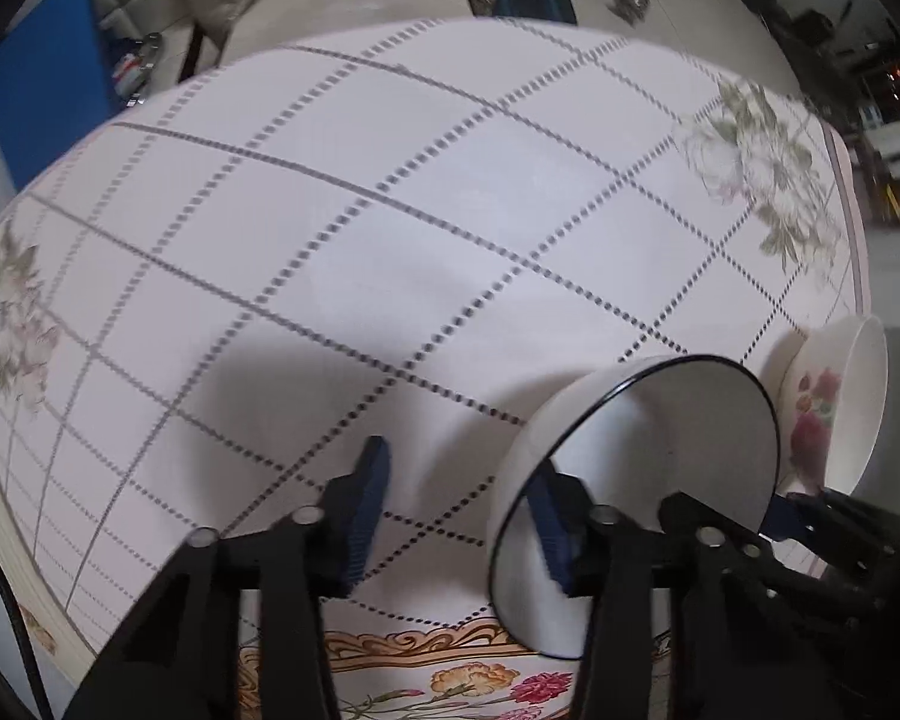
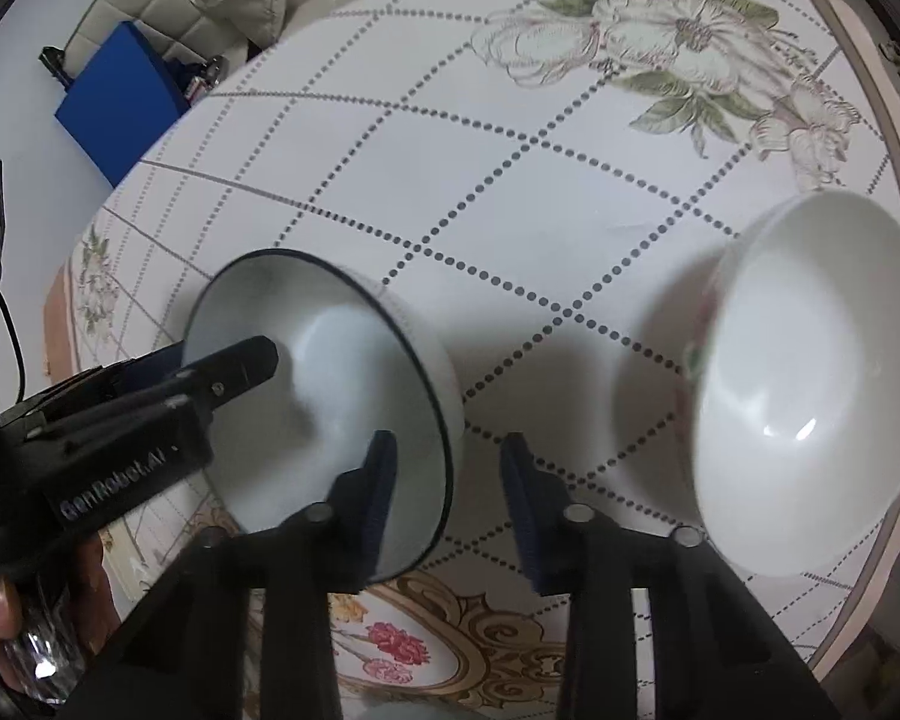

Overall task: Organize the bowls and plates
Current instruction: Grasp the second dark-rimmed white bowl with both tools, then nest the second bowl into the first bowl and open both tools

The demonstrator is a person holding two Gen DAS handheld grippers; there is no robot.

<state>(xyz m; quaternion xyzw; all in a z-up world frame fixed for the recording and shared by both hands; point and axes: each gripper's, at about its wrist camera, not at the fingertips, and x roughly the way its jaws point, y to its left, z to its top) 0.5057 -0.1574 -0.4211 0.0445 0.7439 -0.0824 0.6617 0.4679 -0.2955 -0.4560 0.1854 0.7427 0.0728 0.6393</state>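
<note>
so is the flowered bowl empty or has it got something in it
Empty. The right wrist view looks into the flowered bowl and shows only bare white glaze with light glints.

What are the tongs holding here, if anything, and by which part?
Nothing is gripped. The left tongs straddle the rim of the black-rimmed bowl, one finger inside and the outer one clear of the wall. The right tongs are empty.

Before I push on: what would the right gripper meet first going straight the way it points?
The right gripper would probably meet the white dotted-grid tablecloth, between the white black-rimmed bowl and the white flower-printed bowl. Its left finger overlaps the black-rimmed bowl's edge and might clip it; depth unclear.
</note>
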